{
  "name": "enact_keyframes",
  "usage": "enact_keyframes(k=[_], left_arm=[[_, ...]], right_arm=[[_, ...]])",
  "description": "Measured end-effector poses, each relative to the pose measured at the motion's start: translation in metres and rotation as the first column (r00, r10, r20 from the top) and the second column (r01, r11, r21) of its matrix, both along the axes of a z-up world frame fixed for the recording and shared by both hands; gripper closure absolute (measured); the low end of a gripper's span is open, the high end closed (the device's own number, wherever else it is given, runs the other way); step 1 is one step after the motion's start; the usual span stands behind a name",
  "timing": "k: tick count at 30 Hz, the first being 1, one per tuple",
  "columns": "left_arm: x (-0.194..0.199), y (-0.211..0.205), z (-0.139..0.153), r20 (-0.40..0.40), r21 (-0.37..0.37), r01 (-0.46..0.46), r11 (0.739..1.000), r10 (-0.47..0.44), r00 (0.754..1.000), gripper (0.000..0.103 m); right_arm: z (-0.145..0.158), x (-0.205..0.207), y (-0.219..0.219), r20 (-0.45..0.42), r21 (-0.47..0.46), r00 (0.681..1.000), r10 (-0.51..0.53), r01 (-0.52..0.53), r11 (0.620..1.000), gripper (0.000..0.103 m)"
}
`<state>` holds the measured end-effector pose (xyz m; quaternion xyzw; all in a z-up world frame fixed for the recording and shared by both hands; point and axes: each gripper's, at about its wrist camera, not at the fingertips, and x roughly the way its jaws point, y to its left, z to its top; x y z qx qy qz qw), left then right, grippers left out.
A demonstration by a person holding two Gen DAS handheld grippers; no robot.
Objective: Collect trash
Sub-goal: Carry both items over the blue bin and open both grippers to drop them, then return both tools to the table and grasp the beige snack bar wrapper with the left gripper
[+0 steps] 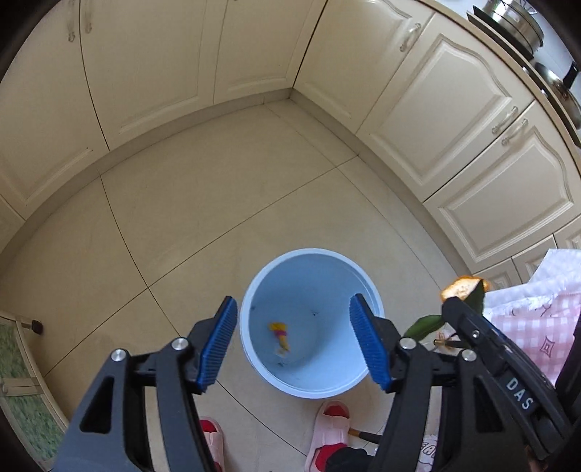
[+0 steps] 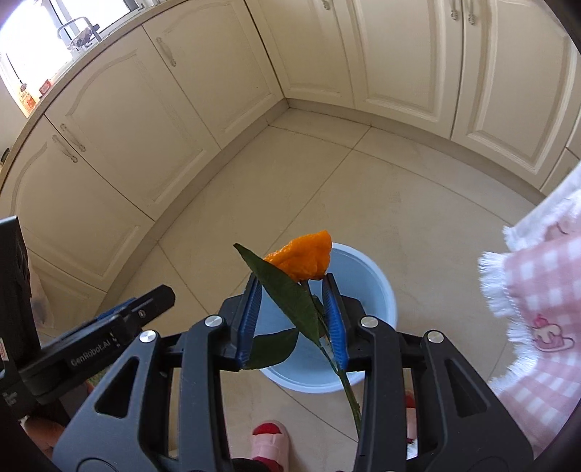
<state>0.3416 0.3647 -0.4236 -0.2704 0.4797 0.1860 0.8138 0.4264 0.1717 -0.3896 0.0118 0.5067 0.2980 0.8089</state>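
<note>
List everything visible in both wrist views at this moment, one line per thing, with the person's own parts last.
Bin: 1, light blue, round, on the floor below both grippers.
Scrap in bin: 1, yellow and pink, on the bin's bottom.
Orange peel with leafy stem: 1, orange and green, between the right gripper's fingers, above the bin.
Cabinets: cream, along both walls.
Floor tiles: beige.
Pots: metal, on the counter, top right of the left view.
Faucet: 1, metal, by the window.
Slippers: 2, pink and red, on the person's feet.
Sleeve: pink checked, right edge.
Left gripper: open, empty, over the bin.
Right gripper: shut on the peel.
</note>
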Motion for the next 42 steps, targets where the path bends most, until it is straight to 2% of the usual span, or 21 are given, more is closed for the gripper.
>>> enact_keyframes(k=[6, 7, 10, 19, 22, 26, 28, 30, 34, 38, 42], left_arm=[[0.003, 0.002, 0.004, 0.002, -0.004, -0.005, 1.000, 0.005, 1.000, 0.040], [0.001, 0.003, 0.004, 0.002, -0.007, -0.006, 1.000, 0.006, 1.000, 0.040], [0.001, 0.002, 0.005, 0.009, -0.010, -0.008, 1.000, 0.009, 1.000, 0.039], [-0.002, 0.002, 0.007, 0.016, -0.011, -0.011, 1.000, 0.011, 1.000, 0.039], [-0.005, -0.001, 0.011, 0.029, -0.007, -0.013, 1.000, 0.013, 0.999, 0.039], [-0.019, -0.014, 0.029, 0.071, 0.009, 0.004, 1.000, -0.004, 0.997, 0.039], [-0.028, -0.028, 0.049, 0.112, 0.017, 0.017, 1.000, -0.019, 0.994, 0.039], [-0.036, -0.043, 0.070, 0.160, 0.024, 0.034, 0.999, -0.038, 0.986, 0.039], [-0.054, -0.087, 0.120, 0.248, 0.069, 0.099, 0.993, -0.113, 0.962, 0.039], [-0.073, -0.142, 0.166, 0.331, 0.096, 0.189, 0.977, -0.210, 0.920, 0.036], [-0.084, -0.213, 0.213, 0.383, 0.152, 0.320, 0.935, -0.354, 0.853, 0.036]], right_arm=[[0.004, 0.000, 0.017, 0.028, 0.008, 1.000, 0.008, -0.008, 1.000, 0.067], [0.005, 0.001, 0.019, 0.033, 0.012, 0.999, 0.009, -0.010, 1.000, 0.065], [0.010, 0.001, 0.017, 0.052, 0.017, 0.999, 0.000, -0.001, 1.000, 0.049], [0.019, -0.005, 0.012, 0.072, -0.006, 0.997, -0.006, 0.006, 1.000, 0.049], [0.026, -0.013, 0.005, 0.115, -0.042, 0.993, -0.004, 0.009, 0.999, 0.049], [0.055, -0.026, -0.017, 0.181, -0.063, 0.983, -0.018, 0.030, 0.998, 0.049], [0.076, -0.036, -0.034, 0.224, -0.060, 0.974, -0.034, 0.049, 0.997, 0.049], [0.095, -0.045, -0.050, 0.257, -0.047, 0.965, -0.050, 0.064, 0.997, 0.049], [0.149, -0.077, -0.097, 0.365, -0.018, 0.926, -0.098, 0.112, 0.994, 0.048], [0.204, -0.113, -0.153, 0.468, 0.020, 0.869, -0.161, 0.172, 0.985, 0.044], [0.248, -0.149, -0.224, 0.545, 0.065, 0.800, -0.253, 0.260, 0.963, 0.042]])
